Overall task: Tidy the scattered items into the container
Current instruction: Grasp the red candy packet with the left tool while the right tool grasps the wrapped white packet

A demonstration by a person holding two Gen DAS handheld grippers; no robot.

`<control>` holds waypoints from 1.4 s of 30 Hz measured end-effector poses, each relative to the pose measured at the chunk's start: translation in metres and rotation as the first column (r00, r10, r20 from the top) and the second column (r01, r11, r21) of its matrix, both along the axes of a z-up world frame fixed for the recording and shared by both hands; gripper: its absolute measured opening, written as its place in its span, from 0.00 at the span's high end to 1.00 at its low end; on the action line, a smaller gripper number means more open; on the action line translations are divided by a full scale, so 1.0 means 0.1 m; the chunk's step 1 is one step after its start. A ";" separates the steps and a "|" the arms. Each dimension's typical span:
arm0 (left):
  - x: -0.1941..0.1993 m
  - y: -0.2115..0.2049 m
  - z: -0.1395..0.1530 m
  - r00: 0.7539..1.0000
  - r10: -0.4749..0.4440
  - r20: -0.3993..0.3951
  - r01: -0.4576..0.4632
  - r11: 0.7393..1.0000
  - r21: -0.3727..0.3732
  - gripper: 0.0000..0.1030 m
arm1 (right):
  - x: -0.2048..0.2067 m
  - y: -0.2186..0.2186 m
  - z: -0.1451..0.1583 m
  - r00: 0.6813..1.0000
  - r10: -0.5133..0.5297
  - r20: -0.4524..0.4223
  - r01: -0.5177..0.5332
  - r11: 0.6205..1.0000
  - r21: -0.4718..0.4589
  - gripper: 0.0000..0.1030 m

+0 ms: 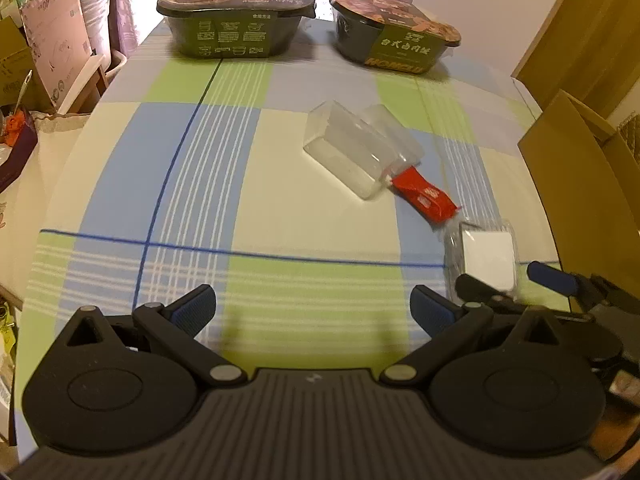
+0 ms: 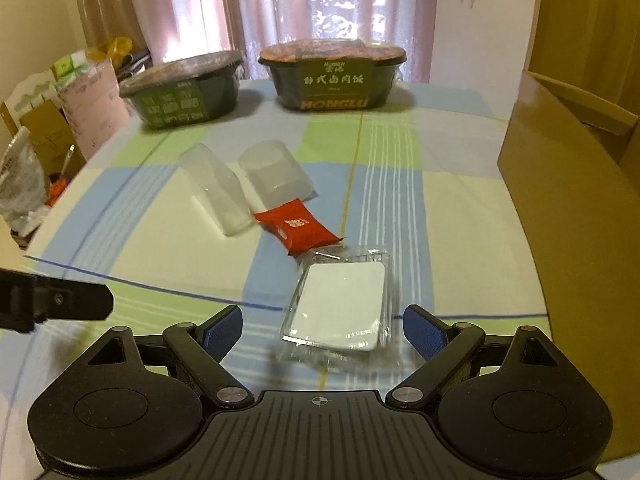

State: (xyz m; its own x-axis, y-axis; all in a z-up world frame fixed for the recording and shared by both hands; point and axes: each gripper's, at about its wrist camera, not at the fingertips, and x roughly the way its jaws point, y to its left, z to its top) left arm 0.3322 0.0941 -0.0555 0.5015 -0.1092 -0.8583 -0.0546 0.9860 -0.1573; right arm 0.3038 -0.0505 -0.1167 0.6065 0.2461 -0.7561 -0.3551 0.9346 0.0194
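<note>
On the checked tablecloth lie a clear plastic box (image 1: 346, 152) (image 2: 214, 194) on its side, a frosted cup (image 2: 276, 176) (image 1: 394, 130) beside it, a red packet (image 1: 426, 198) (image 2: 300, 232) and a white card in a clear wrapper (image 2: 340, 306) (image 1: 486, 258). My right gripper (image 2: 322, 332) is open, its blue pads on either side of the wrapped card's near end, not touching. My left gripper (image 1: 312, 310) is open over bare cloth, left of the card. A brown cardboard box (image 1: 580, 176) (image 2: 568, 184) stands at the table's right edge.
Two dark instant-meal bowls, one green-labelled (image 1: 236, 20) (image 2: 184, 92) and one orange-labelled (image 1: 394, 32) (image 2: 332, 74), stand at the far edge before curtains. Boxes and bags (image 1: 44, 60) crowd the floor at the left. The other gripper's finger (image 2: 56, 304) shows at the left.
</note>
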 end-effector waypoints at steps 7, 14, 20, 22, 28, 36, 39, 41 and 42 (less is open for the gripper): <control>0.25 -0.08 -0.09 1.000 0.007 0.010 -0.007 1.000 -0.030 0.01 | 0.17 -0.02 -0.16 1.000 0.017 -0.008 -0.017 1.000 -0.024 0.31; 0.43 -0.29 -0.18 1.000 -0.009 0.011 0.010 0.999 -0.051 0.02 | 0.16 -0.18 -0.10 1.000 0.031 0.005 -0.031 0.999 -0.031 0.42; 0.57 -0.63 -0.32 0.994 -0.111 0.017 0.112 0.991 -0.075 0.13 | 0.04 -0.40 0.01 1.000 0.024 0.010 -0.024 1.000 -0.017 0.70; 0.61 -0.76 -0.35 0.984 -0.176 0.028 0.178 0.982 -0.067 0.21 | 0.00 -0.46 0.01 1.000 0.027 0.005 -0.027 1.000 -0.012 0.72; 0.72 -1.01 -0.40 0.937 -0.342 0.071 0.342 0.940 0.007 0.28 | -0.03 -0.60 0.01 1.000 0.012 -0.025 -0.011 0.999 0.041 0.77; 0.91 -1.13 -0.50 0.889 -0.447 0.099 0.440 0.894 0.091 0.28 | -0.26 -0.69 -0.02 1.000 0.016 0.012 -0.017 0.998 0.056 0.23; 0.96 -1.14 -0.54 0.884 -0.458 0.091 0.448 0.887 0.114 0.28 | -0.31 -0.69 -0.05 0.999 0.032 -0.001 -0.032 0.998 0.055 0.23; 1.00 -1.17 -0.56 0.879 -0.470 0.084 0.459 0.880 0.124 0.28 | -0.31 -0.68 -0.08 0.999 0.039 -0.005 -0.038 0.998 0.054 0.23; 1.02 -1.19 -0.58 0.875 -0.478 0.078 0.466 0.875 0.133 0.29 | -0.30 -0.67 -0.08 0.999 0.041 -0.005 -0.041 0.998 0.052 0.23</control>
State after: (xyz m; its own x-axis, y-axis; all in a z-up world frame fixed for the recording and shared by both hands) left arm 0.4339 -0.0245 -0.1135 0.5011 -0.2666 -0.8233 0.4324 0.9012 -0.0286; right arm 0.2738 -0.1175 -0.1248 0.5907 0.3096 -0.7451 -0.3926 0.9171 0.0699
